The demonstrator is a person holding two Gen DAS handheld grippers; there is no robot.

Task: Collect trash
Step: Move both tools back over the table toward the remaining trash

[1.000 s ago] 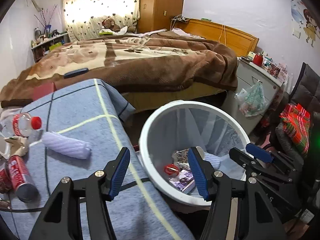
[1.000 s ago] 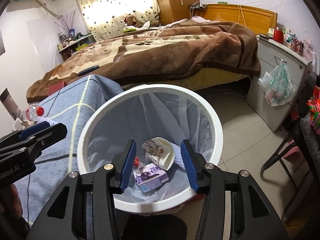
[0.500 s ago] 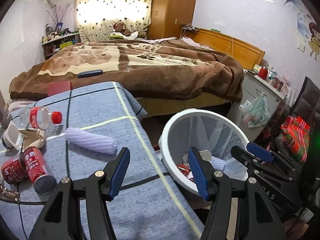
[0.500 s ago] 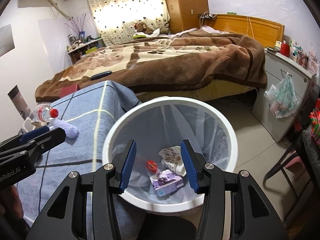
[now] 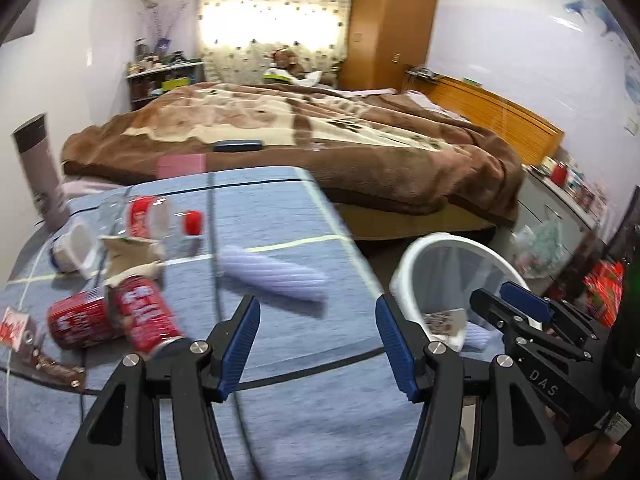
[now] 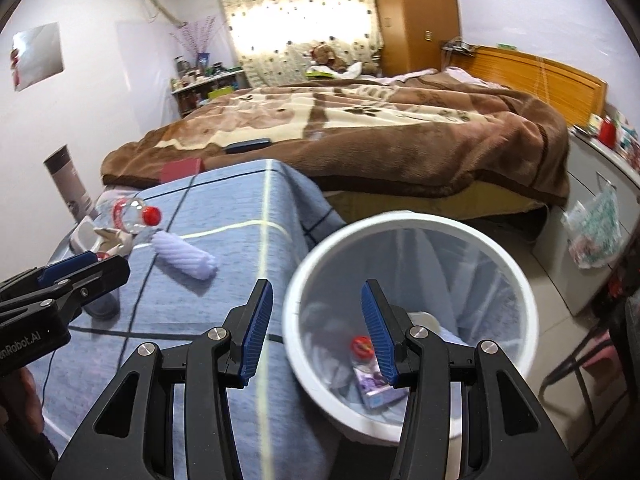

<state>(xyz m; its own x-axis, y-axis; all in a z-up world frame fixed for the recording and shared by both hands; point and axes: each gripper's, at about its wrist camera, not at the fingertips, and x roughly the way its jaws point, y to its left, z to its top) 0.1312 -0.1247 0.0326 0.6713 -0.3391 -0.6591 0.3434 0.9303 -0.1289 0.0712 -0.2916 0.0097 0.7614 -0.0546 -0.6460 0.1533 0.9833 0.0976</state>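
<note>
My left gripper stands open and empty over the blue tablecloth. Ahead of it lies a lilac ribbed roll. Two red cans, a clear bottle with a red cap, crumpled paper and a white cup lie to its left. The white trash bin stands to the right, off the table. My right gripper is open and empty above the near left rim of the bin, which holds several pieces of trash. The roll and bottle lie left of it.
A bed with a brown blanket stands behind the table. A grey cylinder stands at the table's far left. A grey cabinet with a hanging plastic bag stands right of the bin. A thin black cable runs across the cloth.
Both grippers have swung left, away from over the bin and toward the table. The cans, bottle and roll have come further into the left wrist view. Neither gripper's opening has changed.
</note>
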